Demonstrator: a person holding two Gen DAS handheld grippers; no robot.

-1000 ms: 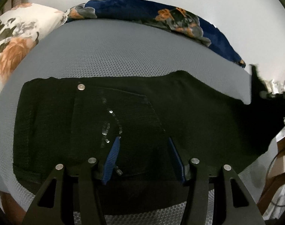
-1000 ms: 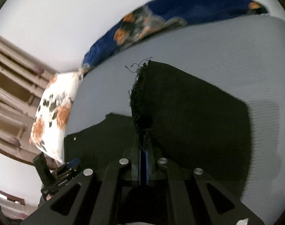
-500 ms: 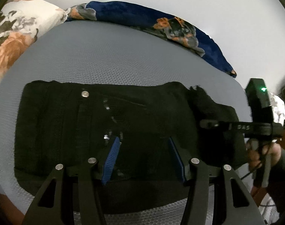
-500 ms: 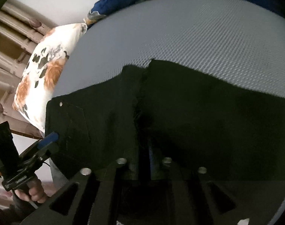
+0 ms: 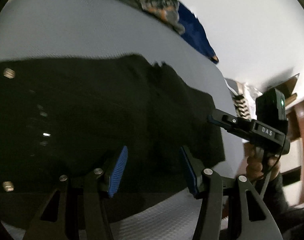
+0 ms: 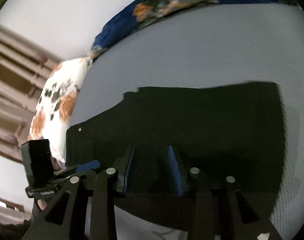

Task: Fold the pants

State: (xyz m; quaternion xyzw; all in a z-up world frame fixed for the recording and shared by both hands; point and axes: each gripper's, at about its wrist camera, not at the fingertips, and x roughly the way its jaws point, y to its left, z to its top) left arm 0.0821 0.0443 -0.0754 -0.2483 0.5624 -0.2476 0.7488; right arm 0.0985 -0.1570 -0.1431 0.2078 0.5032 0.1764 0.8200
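Lying flat across the middle of both frames, the black pants (image 5: 104, 120) are being shown on the grey mattress (image 5: 76, 32), with metal buttons visible at the left edge of the left wrist view. The left gripper (image 5: 152, 172) is being held with its jaws spread at the bottom centre of that frame; dark cloth is seen between and behind the blue pads (image 5: 119, 170), but no pinch is shown. The right gripper (image 6: 152, 170) is being opened at the bottom centre of its own frame, above the pants (image 6: 191, 124), with its pads apart and nothing clamped. It is also being seen at the right of the left wrist view. A white flowered pillow (image 6: 58, 108) is being shown at the left, touching a blue flowered blanket (image 6: 132, 18) along the upper edge.
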